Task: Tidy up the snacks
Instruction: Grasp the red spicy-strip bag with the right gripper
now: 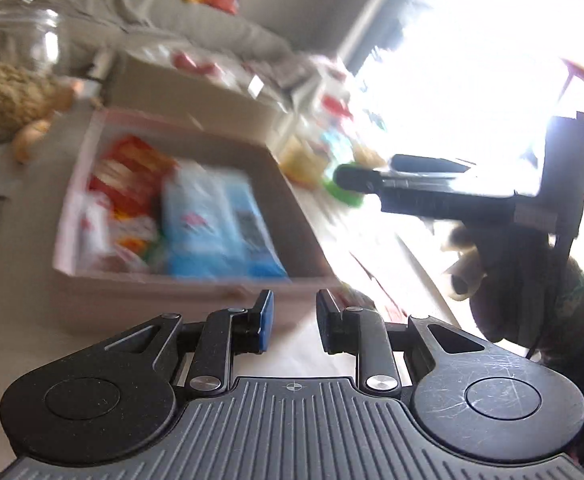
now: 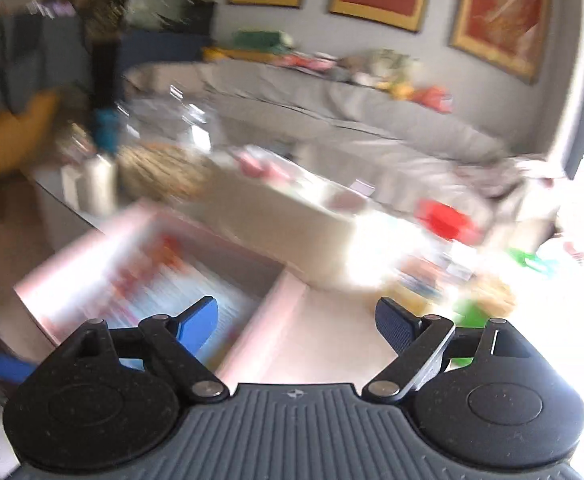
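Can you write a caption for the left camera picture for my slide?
Empty left gripper, jaws slightly apart, faces a pink box of snacks, while the right gripper hovers beyond it.

A pale desk (image 1: 31,312) carries an open pink cardboard box (image 1: 195,292) of snack packets, a plain beige box (image 1: 179,92) behind it, a clear glass jar (image 1: 31,36), and loose colourful snack packets (image 1: 332,148) beside them.

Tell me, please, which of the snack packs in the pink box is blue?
The large light-blue pack, on the right side of the pink box. The packs left of it are red, orange and white.
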